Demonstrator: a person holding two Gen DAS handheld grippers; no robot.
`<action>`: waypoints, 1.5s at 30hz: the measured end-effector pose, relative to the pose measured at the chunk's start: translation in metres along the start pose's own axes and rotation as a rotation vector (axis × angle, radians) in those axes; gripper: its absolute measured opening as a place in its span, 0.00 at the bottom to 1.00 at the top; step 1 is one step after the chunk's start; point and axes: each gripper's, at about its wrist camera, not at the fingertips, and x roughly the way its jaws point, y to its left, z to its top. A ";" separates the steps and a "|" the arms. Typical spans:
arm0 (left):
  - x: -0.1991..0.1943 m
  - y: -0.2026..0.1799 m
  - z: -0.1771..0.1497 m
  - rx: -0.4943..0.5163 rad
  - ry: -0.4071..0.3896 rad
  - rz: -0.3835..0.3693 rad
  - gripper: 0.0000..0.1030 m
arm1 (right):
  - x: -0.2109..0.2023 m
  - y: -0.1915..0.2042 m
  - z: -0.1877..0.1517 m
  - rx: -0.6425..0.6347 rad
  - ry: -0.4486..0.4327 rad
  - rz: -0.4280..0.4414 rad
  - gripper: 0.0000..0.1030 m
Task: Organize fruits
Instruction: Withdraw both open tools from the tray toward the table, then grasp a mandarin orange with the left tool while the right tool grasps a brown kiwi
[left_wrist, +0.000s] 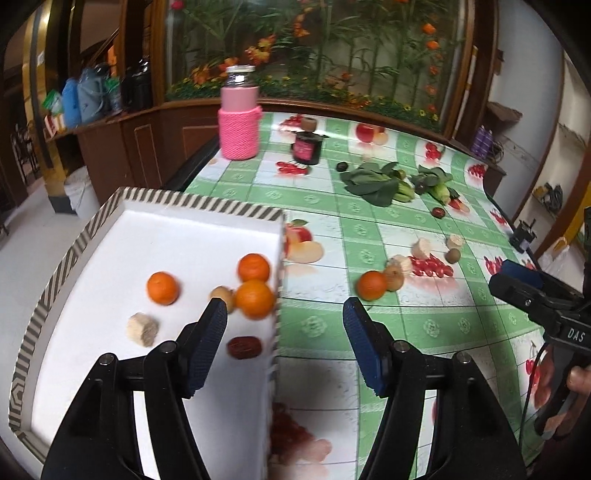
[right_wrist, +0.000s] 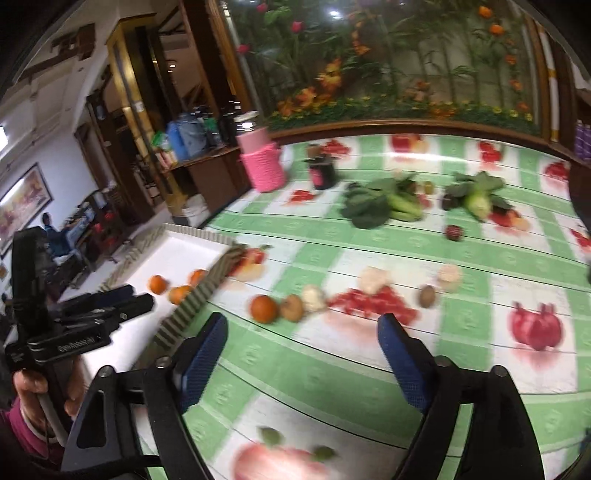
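3 oranges (left_wrist: 254, 298) lie in the white tray (left_wrist: 155, 236); 1 orange (left_wrist: 372, 285) on the tablecloth.

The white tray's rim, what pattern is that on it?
Diagonal brown-and-cream stripes run along the tray's rim, clearest in the left wrist view.

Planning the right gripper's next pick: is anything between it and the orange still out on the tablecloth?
Nothing visible. The right gripper is open and empty, and only bare tablecloth lies between it and the orange. A brownish fruit touches the orange's right side, not the near side.
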 end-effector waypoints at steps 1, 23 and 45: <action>0.002 -0.006 0.000 0.012 0.003 -0.006 0.63 | -0.002 -0.007 -0.002 0.005 0.002 -0.022 0.85; 0.062 -0.063 0.005 0.147 0.198 -0.125 0.62 | 0.045 -0.061 0.006 -0.030 0.127 -0.135 0.65; 0.101 -0.071 0.016 0.178 0.257 -0.124 0.62 | 0.085 -0.092 0.014 0.004 0.176 -0.176 0.23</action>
